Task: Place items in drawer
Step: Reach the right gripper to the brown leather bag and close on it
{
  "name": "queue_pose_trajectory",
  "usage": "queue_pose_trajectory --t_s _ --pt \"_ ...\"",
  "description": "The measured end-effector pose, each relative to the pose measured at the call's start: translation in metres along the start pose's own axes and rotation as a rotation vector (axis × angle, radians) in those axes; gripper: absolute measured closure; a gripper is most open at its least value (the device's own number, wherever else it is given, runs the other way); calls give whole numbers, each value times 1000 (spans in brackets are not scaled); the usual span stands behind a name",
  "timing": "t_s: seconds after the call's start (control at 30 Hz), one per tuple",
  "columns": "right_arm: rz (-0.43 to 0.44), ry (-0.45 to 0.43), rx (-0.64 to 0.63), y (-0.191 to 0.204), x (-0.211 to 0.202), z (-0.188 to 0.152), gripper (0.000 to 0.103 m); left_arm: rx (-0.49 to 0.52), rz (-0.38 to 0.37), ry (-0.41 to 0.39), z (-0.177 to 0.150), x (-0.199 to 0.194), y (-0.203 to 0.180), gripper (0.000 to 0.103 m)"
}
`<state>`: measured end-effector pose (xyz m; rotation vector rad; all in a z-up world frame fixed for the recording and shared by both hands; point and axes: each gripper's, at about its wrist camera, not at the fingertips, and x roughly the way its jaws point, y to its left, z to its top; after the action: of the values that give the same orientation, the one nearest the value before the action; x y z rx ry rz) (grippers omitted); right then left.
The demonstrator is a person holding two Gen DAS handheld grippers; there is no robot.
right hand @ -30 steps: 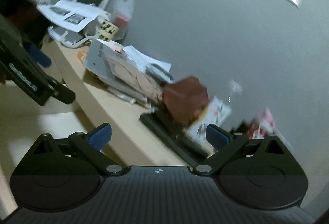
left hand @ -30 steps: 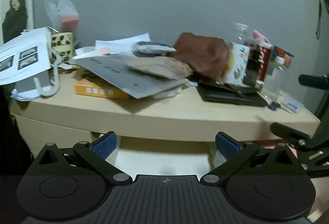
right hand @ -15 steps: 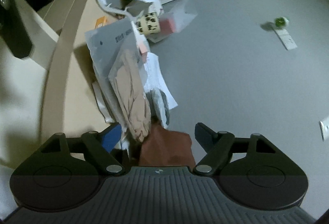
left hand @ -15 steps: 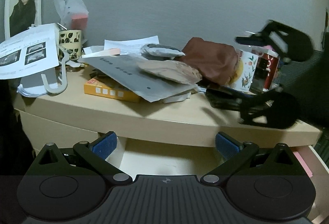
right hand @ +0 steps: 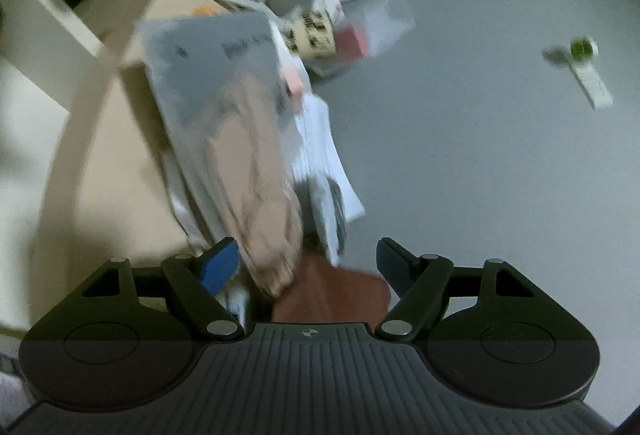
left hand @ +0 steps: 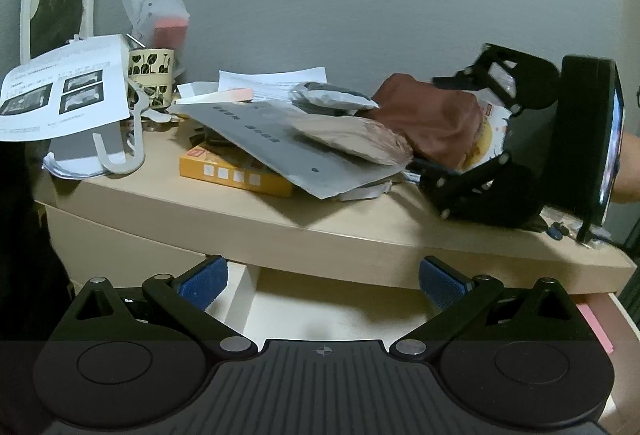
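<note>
Left claw: released, nothing between its blue pads, held low before the open drawer.
Drawer: directly ahead of the left claw, under the counter edge; interior mostly hidden.
Right claw: spread wide around the brown cloth, not clenched; contact cannot be told.
Brown cloth: on the counter clutter, beside a beige cloth.
Visibility: right wrist view blurred; cloth's near part hidden by the claw body.

Your open drawer sits below the worktop. On it, a cup stands left, papers lie centre, a cloth bundle lies right.
</note>
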<state>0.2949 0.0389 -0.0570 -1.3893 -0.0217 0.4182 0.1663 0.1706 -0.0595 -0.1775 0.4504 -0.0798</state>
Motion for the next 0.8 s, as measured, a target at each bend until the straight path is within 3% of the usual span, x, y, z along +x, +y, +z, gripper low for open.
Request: queue_pose_trajectory --t_s 0.13,0.2,0.47,0.73,0.8 --pt "46 96 133 -34 15 -6 14 -7 -19 3 0 2 -2 0" --pt "69 144 199 -51 22 -9 2 -2 -26 4 0 3 -4 0" --pt "207 333 364 -99 64 -3 2 22 -37 16 -3 6 -11 0" --pt "177 496 253 -89 107 -1 2 23 -38 14 -3 8 -8 0" --pt "190 532 275 -91 114 -7 2 13 -43 15 -3 8 -6 0"
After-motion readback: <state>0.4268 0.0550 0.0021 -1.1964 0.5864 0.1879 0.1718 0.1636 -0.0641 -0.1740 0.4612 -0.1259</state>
